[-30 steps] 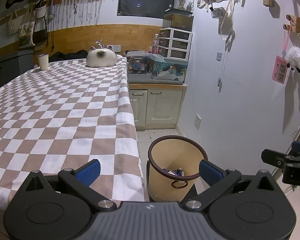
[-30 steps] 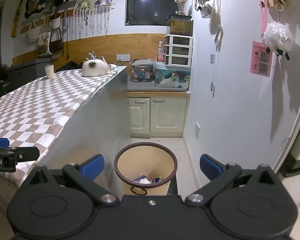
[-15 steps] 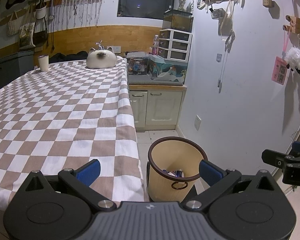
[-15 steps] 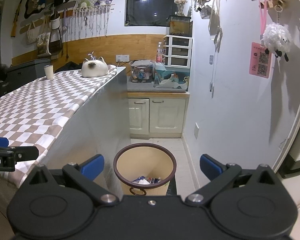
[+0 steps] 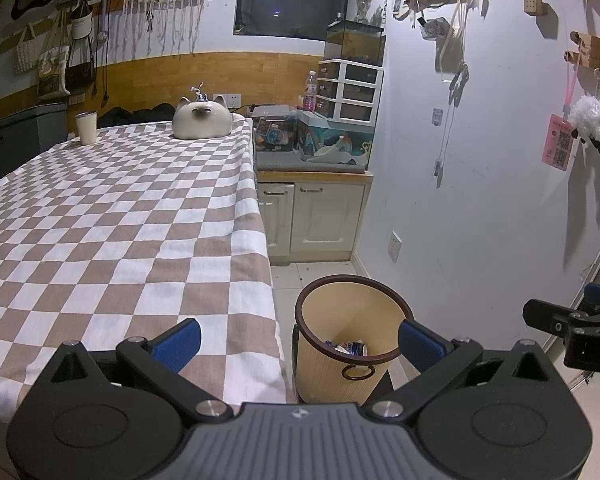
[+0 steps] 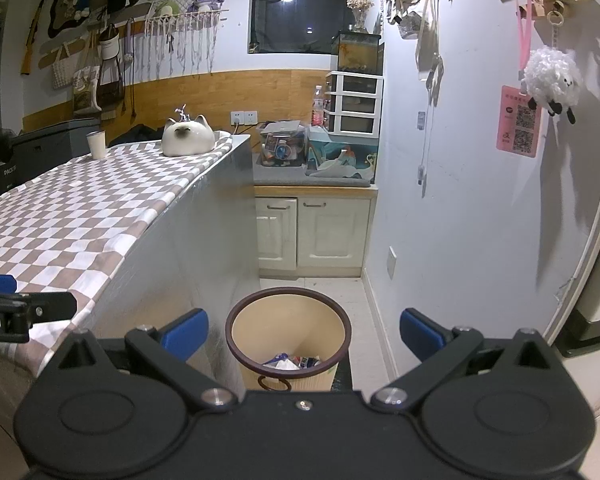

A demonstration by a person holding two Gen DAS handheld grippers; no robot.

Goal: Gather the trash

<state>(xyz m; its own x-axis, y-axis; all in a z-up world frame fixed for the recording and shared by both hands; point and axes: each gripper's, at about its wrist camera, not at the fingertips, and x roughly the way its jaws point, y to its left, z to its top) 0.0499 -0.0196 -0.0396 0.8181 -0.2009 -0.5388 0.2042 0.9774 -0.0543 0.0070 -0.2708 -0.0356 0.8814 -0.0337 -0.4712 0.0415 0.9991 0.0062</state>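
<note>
A beige trash bin (image 5: 346,340) with a dark rim stands on the floor beside the table; it also shows in the right wrist view (image 6: 286,332). Crumpled trash (image 5: 350,347) lies at its bottom, seen too in the right wrist view (image 6: 290,361). My left gripper (image 5: 298,338) is open and empty, over the table's near corner and the bin. My right gripper (image 6: 303,334) is open and empty, above the bin. The right gripper's fingers (image 5: 560,322) show at the right edge of the left wrist view.
A table with a brown-and-white checked cloth (image 5: 112,216) fills the left. On it stand a cat-shaped ceramic pot (image 5: 202,118) and a white cup (image 5: 86,127) at the far end. A low cabinet (image 5: 312,212) with clutter stands behind the bin. A white wall (image 5: 480,184) is on the right.
Both views have shifted only slightly; the bin sits a touch lower in the right wrist view. Both grippers stay open and empty.
</note>
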